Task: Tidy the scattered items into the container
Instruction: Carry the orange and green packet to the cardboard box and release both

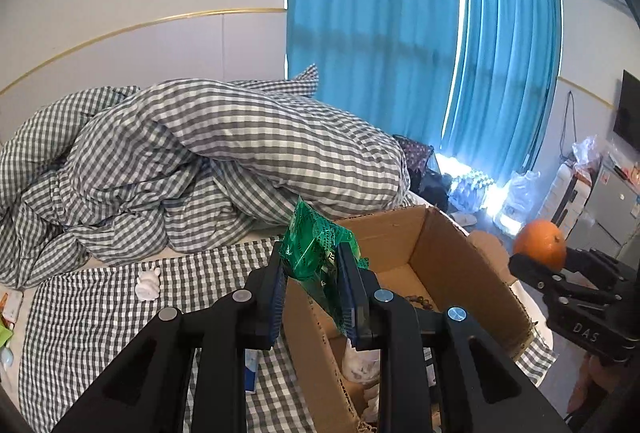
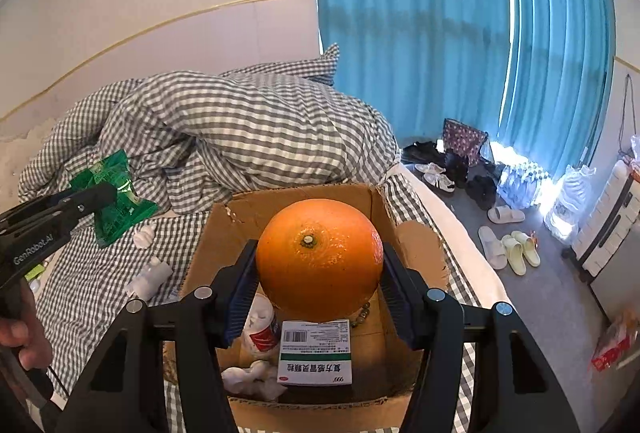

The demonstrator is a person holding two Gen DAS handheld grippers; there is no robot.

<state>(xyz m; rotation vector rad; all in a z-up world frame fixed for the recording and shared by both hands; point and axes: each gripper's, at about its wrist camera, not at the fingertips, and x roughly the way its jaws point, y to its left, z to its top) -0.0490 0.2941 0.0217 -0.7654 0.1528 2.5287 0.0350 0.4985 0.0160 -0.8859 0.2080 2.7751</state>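
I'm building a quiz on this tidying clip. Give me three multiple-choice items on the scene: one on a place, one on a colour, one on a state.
1. Where is the white medicine box?
A. on the duvet
B. inside the cardboard box
C. on the floor

2. What colour is the packet in the left gripper?
A. green
B. red
C. yellow

3. How is the right gripper?
A. open and empty
B. shut on a slipper
C. shut on the orange

Answers:
1 B, it lies on the carton's floor beside a small bottle.
2 A, the crinkled wrapper between the pads is green.
3 C, both pads press on the sides of the fruit, held over the carton.
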